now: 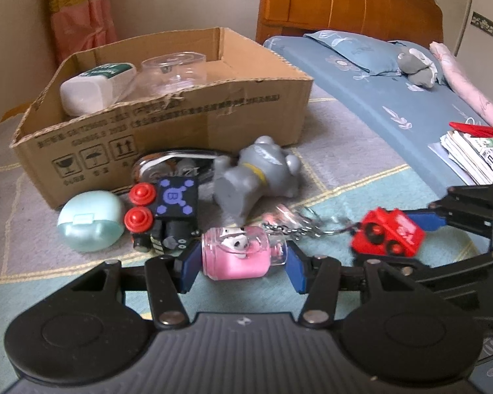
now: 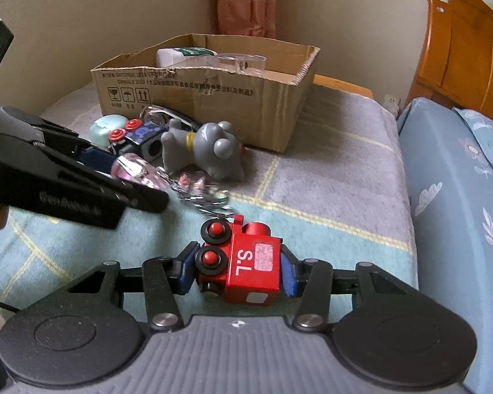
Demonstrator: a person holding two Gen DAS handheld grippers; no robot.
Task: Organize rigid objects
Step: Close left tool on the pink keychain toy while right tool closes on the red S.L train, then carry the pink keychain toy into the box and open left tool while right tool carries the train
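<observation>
My left gripper (image 1: 240, 259) is shut on a pink bottle keychain (image 1: 236, 256) with a small dog figure inside and a metal chain trailing right; it also shows in the right wrist view (image 2: 134, 170). My right gripper (image 2: 236, 271) is shut on a red toy train (image 2: 246, 262) marked "S.L"; it also shows in the left wrist view (image 1: 387, 233). An open cardboard box (image 1: 180, 131) stands behind and holds a white bottle (image 1: 92, 88) and a clear plastic jar (image 1: 174, 72).
On the blanket before the box lie a grey bear figure (image 1: 253, 177), a black toy train with red wheels (image 1: 167, 210), a mint green oval case (image 1: 88, 225) and a chrome object (image 1: 167, 161). A blue bed (image 1: 378, 92) with papers (image 1: 473, 154) lies right.
</observation>
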